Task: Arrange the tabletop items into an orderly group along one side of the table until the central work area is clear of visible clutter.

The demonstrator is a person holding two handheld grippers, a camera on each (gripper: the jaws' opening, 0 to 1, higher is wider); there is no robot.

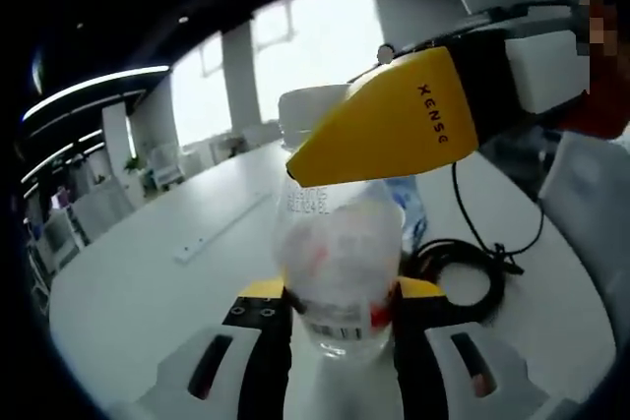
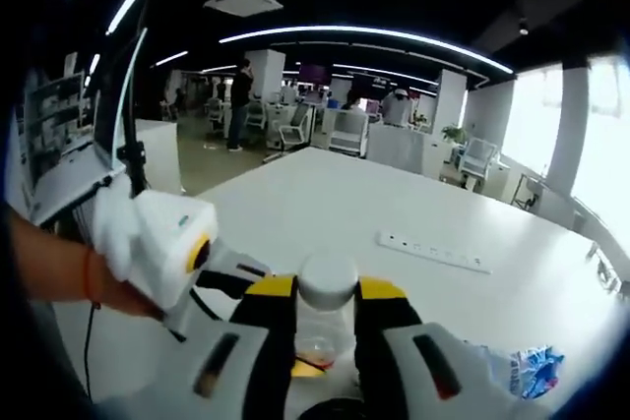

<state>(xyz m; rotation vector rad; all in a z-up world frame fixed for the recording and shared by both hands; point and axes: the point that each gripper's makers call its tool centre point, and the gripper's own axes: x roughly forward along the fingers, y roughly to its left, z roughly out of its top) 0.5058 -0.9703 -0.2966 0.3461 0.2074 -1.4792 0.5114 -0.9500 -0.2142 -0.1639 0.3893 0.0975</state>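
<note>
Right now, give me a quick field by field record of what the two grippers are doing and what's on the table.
left gripper: shut on the clear bottle's body
right gripper: shut at the bottle's white cap
table: white
power strip: lying flat, apart from the bottle
black cable: coiled beside the bottle
blue packet: near table edge

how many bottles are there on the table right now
1. A single clear plastic bottle with a white cap, held between the left gripper's jaws at its body, while the right gripper closes around its cap. More could sit outside these views.
</note>
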